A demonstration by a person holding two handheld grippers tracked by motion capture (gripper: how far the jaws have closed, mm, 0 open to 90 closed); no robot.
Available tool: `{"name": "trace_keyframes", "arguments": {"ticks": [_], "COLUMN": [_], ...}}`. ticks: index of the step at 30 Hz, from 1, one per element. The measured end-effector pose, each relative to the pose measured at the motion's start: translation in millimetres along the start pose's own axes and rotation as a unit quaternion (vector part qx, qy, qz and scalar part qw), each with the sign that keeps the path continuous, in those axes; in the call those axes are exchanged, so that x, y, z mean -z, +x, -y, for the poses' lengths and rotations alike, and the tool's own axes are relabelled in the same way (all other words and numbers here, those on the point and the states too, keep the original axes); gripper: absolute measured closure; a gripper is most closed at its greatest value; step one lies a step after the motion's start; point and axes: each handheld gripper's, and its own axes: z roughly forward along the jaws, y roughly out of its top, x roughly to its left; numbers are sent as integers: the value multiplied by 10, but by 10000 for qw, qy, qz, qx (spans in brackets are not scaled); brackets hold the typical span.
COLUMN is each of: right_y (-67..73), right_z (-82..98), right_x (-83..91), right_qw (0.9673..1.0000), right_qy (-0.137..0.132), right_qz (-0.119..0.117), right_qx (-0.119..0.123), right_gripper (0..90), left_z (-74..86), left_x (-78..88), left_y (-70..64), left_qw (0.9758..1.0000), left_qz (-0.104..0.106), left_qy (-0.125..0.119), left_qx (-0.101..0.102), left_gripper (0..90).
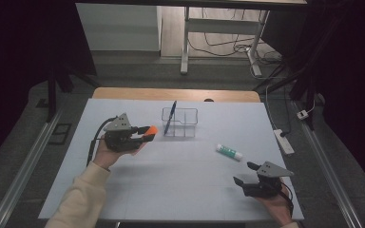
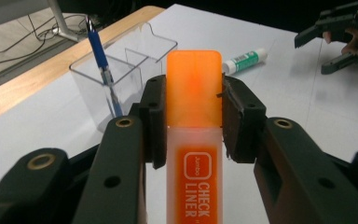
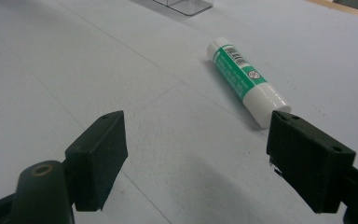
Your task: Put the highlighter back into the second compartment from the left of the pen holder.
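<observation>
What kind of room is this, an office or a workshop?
Probably a lab recording station: a white-covered table with stationery, hand-held grippers, dark curtains at the sides and loose cables with a power strip on the floor.

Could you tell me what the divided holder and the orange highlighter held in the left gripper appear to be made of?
Holder: clear, glossy hard plastic by its look, since the blue pen shows through its walls; acrylic is possible.
Orange highlighter: translucent plastic, its cap glowing orange, its body frosted and printed "CHECK LINER". The left gripper clamps its cap.

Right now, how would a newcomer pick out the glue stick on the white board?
On the white board, look right of the clear organiser, toward the open right claw. The glue stick lies flat there, green-and-white, unlike the upright blue pen or orange highlighter.
</observation>
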Motion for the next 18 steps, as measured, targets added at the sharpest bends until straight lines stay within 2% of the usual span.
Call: {"name": "trace_keyframes", "arguments": {"ticks": [10,18], "right_y": [-12,-15], "right_z": [2,3], "right_x": [11,10], "right_qw": [10000,10000], "right_qy": [-30,-39], "right_qz": [23,11], "right_qx": [-12,-12], "right_gripper": [195,196], "left_z": [-143,-293], "left_x": [-121,-186], "left_y": [-32,-9], "left_qw": [9999,9997], "left_qz": [-20,-153], "left_qy": [-99,-127], "left_qx": [-67,-122], "left_gripper": [644,644]}}
